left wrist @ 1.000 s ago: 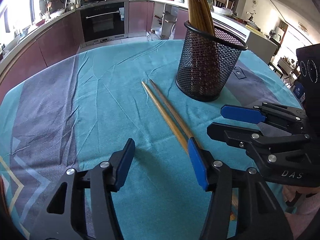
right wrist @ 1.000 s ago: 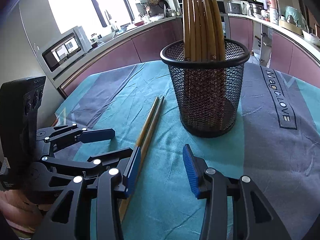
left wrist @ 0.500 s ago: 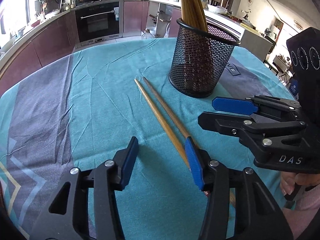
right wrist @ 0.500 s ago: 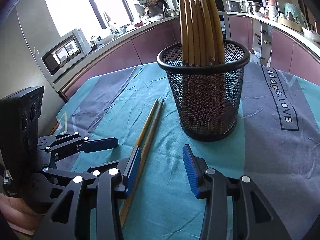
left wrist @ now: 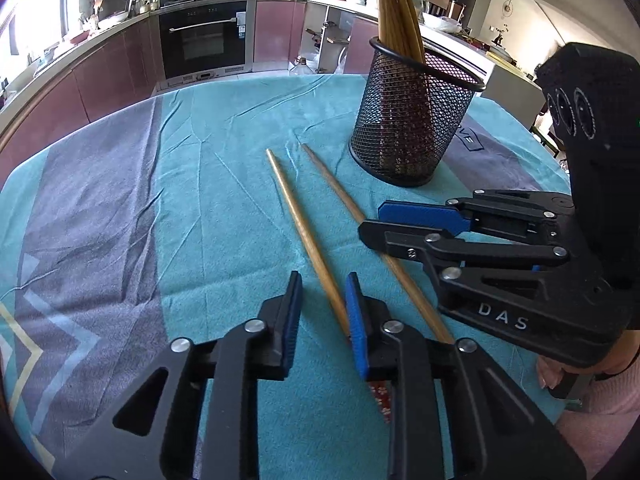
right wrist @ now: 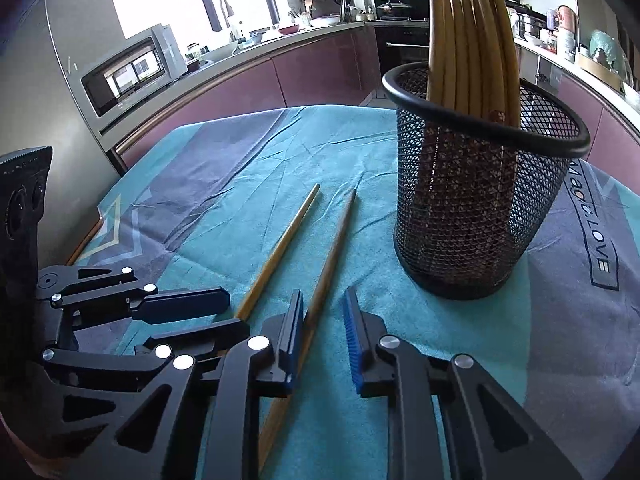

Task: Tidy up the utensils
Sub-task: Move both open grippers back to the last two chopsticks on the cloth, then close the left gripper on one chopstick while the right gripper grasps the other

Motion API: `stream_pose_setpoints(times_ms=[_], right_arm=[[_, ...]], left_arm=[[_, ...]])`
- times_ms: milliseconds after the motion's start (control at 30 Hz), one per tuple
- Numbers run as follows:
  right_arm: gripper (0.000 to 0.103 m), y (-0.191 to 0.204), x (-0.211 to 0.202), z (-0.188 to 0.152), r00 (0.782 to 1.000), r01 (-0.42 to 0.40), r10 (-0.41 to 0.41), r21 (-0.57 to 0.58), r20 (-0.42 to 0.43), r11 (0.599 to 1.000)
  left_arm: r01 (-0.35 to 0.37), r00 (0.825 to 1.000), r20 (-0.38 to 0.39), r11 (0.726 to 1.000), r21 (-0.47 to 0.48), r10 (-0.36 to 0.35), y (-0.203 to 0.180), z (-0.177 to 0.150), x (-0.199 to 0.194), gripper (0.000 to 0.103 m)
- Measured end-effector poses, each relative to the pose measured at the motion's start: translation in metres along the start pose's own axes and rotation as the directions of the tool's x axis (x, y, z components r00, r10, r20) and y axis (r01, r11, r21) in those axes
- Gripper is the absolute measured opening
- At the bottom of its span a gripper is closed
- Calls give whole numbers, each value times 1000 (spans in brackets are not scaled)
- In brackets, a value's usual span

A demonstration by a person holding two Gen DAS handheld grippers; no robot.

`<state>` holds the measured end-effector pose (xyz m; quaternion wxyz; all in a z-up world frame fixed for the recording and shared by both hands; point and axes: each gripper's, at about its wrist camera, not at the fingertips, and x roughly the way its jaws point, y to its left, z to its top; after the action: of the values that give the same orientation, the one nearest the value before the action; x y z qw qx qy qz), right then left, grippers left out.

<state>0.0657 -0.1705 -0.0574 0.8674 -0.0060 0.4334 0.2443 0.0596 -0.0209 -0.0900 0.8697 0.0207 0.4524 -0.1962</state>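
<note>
Over loose chopsticks (left wrist: 308, 236), hand-held grippers (left wrist: 322, 312) closing.

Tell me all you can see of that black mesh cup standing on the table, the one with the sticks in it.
The round black wire-mesh cup looks like metal: a see-through lattice wall, a smooth rolled rim on top and a solid band at the base. It stands upright on the teal and grey tablecloth, widening slightly toward the rim. A bundle of long tan wooden chopsticks stands inside, leaning on the rim and rising well above it. Nothing else touches it; two loose chopsticks lie beside it.
</note>
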Motion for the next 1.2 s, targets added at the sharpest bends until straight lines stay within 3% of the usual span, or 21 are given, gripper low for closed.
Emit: stream_pose_setpoints(times_ms=[233, 500, 700, 1200], right_arm=[[8, -5, -11, -12, 1000, -21, 21, 25, -6, 999], [9, -8, -21, -22, 1000, -12, 12, 34, -13, 999], [14, -9, -14, -13, 999, 38, -38, 28, -1, 999], [14, -13, 4, 7, 998, 63, -63, 14, 3, 998]], left_arm=[[14, 1000, 0, 999, -31, -14, 1, -11, -4, 10], [26, 999, -21, 999, -40, -27, -2, -21, -13, 9], [0, 1000, -5, 1000, -13, 0, -5, -10, -8, 29], [-39, 999, 0, 999, 13, 39, -1, 19, 15, 28]])
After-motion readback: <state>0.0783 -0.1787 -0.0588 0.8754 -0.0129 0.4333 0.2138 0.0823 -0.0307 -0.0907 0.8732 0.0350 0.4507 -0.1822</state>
